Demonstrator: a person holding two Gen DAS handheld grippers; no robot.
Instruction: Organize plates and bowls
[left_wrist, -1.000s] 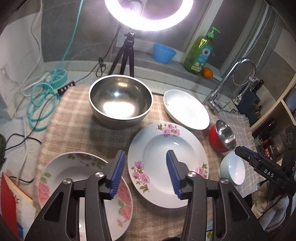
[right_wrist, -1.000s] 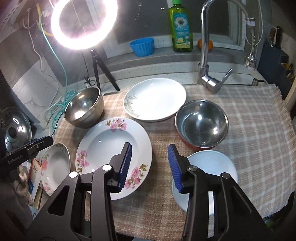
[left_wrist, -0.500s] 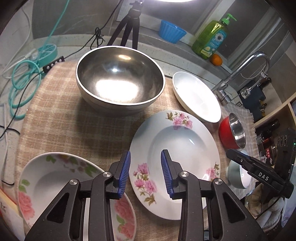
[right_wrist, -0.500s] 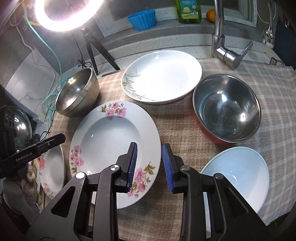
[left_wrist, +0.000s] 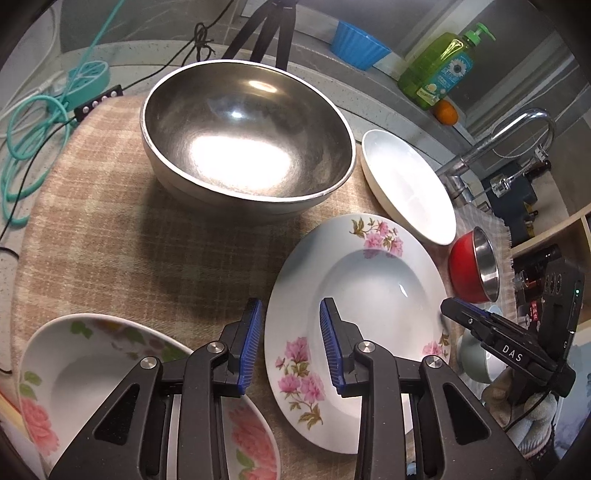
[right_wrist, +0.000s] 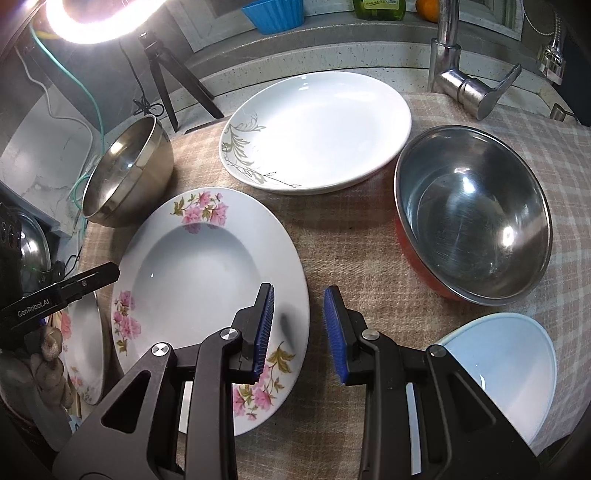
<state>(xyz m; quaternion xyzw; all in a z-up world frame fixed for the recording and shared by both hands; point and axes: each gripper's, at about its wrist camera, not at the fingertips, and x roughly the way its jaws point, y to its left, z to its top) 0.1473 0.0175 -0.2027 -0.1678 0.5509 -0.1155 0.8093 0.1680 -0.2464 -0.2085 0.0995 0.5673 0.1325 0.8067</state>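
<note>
A large pink-flowered plate (left_wrist: 369, 291) (right_wrist: 207, 280) lies mid-cloth. My left gripper (left_wrist: 291, 343) is open and straddles its left rim from above. My right gripper (right_wrist: 299, 328) is open and straddles its right rim. A smaller flowered plate (left_wrist: 74, 373) (right_wrist: 83, 343) lies at the left. A big steel bowl (left_wrist: 243, 140) (right_wrist: 125, 170) stands behind. A white leaf-pattern plate (left_wrist: 406, 184) (right_wrist: 317, 129), a red steel-lined bowl (left_wrist: 472, 266) (right_wrist: 472, 214) and a pale blue bowl (right_wrist: 502, 369) (left_wrist: 476, 358) lie to the right.
Everything sits on a checked cloth (right_wrist: 351, 236). A faucet (right_wrist: 461, 81) (left_wrist: 495, 140), ring-light tripod (right_wrist: 166, 70), green soap bottle (left_wrist: 439, 70), blue cup (right_wrist: 273, 14) and an orange (left_wrist: 445, 110) stand behind. Cables (left_wrist: 33, 122) lie at the left.
Both grippers moved forward and lower, closing in on the large flowered plate's opposite rims. Their jaws narrowed from the wide opening a second ago, then widened slightly.
</note>
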